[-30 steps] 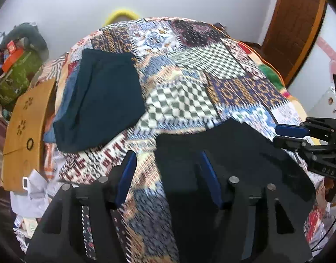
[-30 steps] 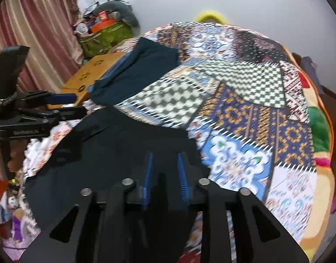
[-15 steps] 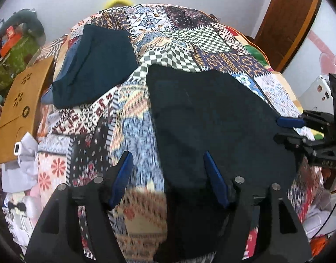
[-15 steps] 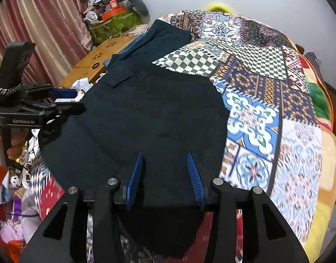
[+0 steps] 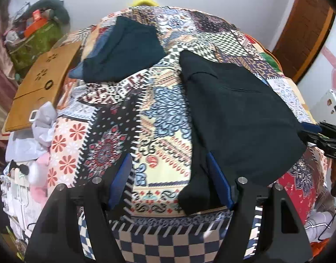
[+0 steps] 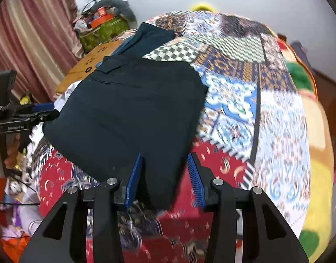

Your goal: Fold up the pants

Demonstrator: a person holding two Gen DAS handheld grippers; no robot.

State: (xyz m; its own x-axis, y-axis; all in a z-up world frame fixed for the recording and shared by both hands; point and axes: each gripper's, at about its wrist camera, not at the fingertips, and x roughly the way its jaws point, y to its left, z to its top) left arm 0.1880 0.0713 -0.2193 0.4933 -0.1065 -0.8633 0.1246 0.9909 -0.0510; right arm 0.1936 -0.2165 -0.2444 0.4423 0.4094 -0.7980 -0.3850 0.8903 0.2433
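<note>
on the patchwork bedspread (image 5: 168,114) the black pants (image 5: 238,118) lie flat near the front edge; left gripper (image 5: 170,184) and right gripper (image 6: 165,177) both gape, holding nothing; advise pinching matching corners evenly before folding.

Dark navy pants (image 6: 132,109) spread flat on patchwork bedspread (image 6: 266,109), near corner hanging over bed edge
</note>
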